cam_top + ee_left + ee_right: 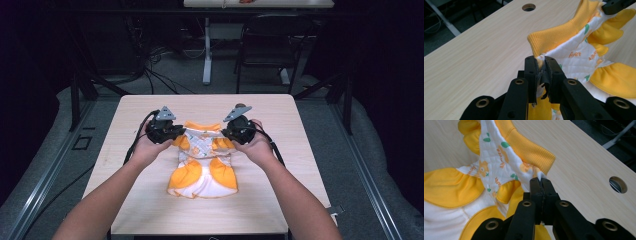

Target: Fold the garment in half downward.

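One table hole beside right gripper

Small quilted white garment printed with orange flowers, orange lettering and green leaves; ribbed orange-yellow band beyond the jaw tips, plain orange-yellow ruffles beside them. Matte black two-jaw left gripper and right gripper, brass-coloured rivets. Pale wood-grain tabletop beneath.
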The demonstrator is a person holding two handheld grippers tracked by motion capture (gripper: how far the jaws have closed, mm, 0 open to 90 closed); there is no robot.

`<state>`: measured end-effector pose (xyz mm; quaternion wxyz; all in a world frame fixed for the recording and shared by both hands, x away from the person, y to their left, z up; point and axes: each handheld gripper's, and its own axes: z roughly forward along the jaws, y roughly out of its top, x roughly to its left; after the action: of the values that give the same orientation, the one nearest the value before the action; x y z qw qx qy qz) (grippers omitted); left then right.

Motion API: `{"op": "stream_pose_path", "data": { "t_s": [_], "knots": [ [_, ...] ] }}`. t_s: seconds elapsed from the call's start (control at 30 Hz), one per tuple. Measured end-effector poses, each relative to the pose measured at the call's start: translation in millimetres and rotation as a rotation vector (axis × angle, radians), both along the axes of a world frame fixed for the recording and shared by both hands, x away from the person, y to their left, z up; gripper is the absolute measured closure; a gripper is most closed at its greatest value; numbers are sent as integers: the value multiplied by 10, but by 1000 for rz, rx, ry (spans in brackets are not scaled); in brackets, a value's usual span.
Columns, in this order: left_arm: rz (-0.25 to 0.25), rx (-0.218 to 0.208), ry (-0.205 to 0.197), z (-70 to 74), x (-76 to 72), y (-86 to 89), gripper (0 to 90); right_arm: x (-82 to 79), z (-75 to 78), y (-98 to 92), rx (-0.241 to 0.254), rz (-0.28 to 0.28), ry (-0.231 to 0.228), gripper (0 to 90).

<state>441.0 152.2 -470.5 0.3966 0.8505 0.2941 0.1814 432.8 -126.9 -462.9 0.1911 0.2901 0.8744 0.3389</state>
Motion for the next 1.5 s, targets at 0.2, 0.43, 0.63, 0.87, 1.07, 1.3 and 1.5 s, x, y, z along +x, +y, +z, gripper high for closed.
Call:
{"op": "stream_pose_path", "data": {
  "t_s": [0.2, 0.43, 0.63, 0.87, 1.07, 1.3, 1.5],
  "knots": [
    [-20, -26, 10, -53, -104, 41, 811, -106, -28, -5, -6, 22, -5, 893],
    [-49, -18, 18, -121, -227, 68, 811, -223, -97, -10, -8, 47, 9, 892],
    [-73, -27, 24, -172, -341, 101, 811, -337, -141, -20, 2, 65, 21, 892],
    [-96, -24, 38, -258, -457, 118, 811, -482, -222, -10, -12, 90, 40, 892],
    [-110, -24, 51, -336, -537, 114, 811, -571, -273, -14, -14, 102, 54, 892],
    [-123, -28, 64, -452, -656, 126, 810, -694, -341, -38, -10, 117, 64, 892],
    [-137, -16, 80, -564, -745, 108, 810, -773, -465, -56, 8, 113, 87, 892]
  ]
}}
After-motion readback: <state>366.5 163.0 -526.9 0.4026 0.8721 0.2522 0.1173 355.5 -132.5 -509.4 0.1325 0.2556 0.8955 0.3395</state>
